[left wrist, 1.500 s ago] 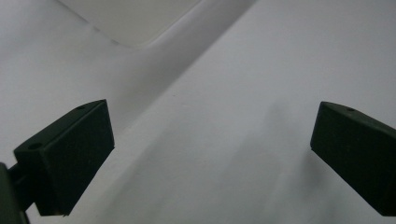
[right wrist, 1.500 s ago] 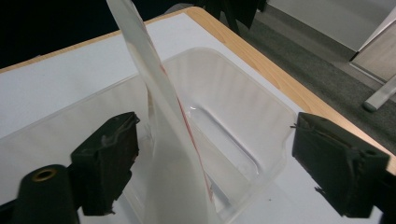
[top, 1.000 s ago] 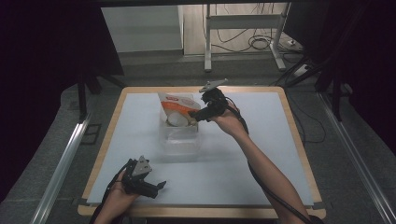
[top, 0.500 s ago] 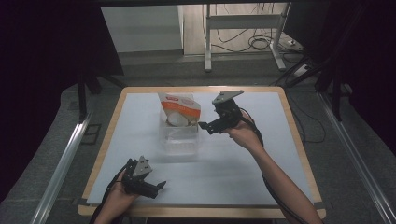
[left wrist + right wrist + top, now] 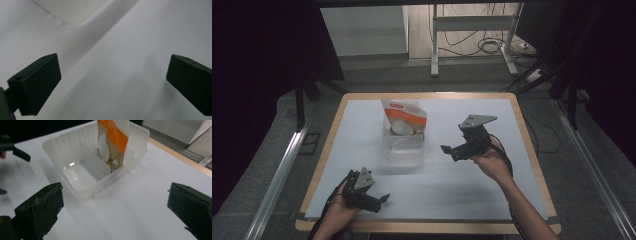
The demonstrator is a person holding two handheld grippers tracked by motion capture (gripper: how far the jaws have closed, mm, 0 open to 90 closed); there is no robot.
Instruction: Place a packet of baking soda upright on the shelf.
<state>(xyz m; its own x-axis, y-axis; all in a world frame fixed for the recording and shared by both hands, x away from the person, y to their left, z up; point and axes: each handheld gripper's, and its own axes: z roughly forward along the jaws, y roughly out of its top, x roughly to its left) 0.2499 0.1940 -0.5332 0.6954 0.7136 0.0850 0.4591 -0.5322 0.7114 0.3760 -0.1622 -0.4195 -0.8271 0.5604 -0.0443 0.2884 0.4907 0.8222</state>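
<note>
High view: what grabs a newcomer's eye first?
The orange-and-white packet standing upright in the far compartment of the clear divided bin at mid-table; the bin's near compartment is empty. Next, the right gripper, held above the table to the bin's right with jaws open, nothing between them. The left gripper sits at the near-left edge of the white table, jaws also open.

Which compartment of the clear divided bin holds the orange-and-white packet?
The far compartment, away from the person: the packet stands upright there behind the divider. The near compartment is empty.
</note>
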